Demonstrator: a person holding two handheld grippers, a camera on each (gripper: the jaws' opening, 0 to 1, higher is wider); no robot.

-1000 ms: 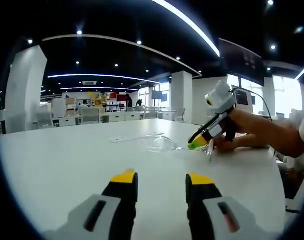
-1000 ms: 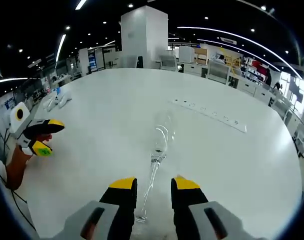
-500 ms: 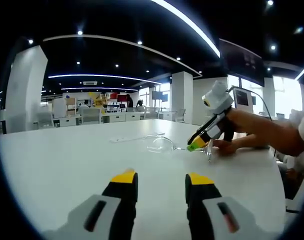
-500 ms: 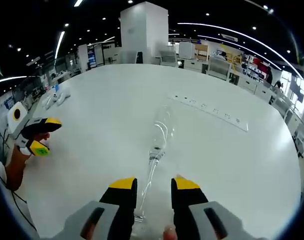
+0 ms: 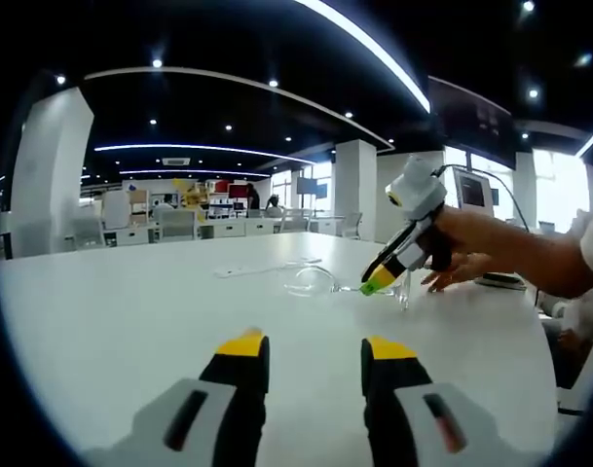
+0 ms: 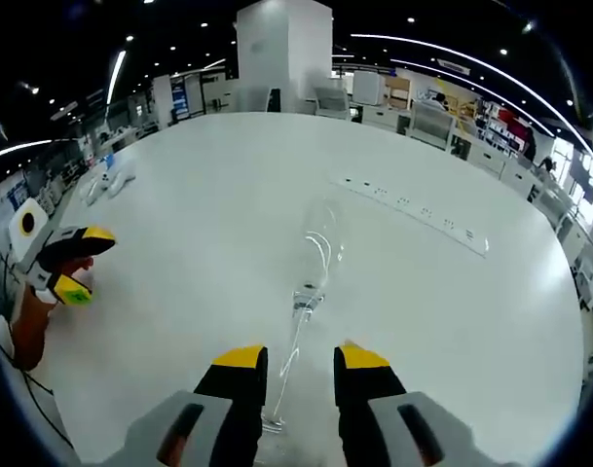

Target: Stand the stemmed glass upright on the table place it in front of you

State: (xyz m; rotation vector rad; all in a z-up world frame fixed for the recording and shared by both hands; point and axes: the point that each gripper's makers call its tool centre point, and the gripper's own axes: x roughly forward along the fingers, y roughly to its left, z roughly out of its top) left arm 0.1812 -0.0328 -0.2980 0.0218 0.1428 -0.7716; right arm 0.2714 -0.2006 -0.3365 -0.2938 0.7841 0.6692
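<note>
- The clear stemmed glass [image 6: 309, 292] lies on its side on the broad white table [image 6: 208, 224], bowl pointing away from the right gripper [image 6: 301, 365], stem running back between its yellow-tipped jaws.
- Those jaws sit either side of the thin stem, close by the foot; whether they pinch it or merely flank it, I cannot tell.
- From the left gripper view, the right gripper [image 5: 382, 275] tips down onto the glass [image 5: 315, 283], a hand [image 5: 462, 248] behind it.
- The left gripper [image 5: 315, 352] hovers with jaws apart, holding nothing, well clear of the glass, bare table [image 5: 111, 311] ahead.
- A long white power strip [image 6: 418, 219] lies beyond the bowl, to the right.
- Progress, by my reckoning: early. The glass isn't upright; lifting, tipping onto its foot and placing remain.
</note>
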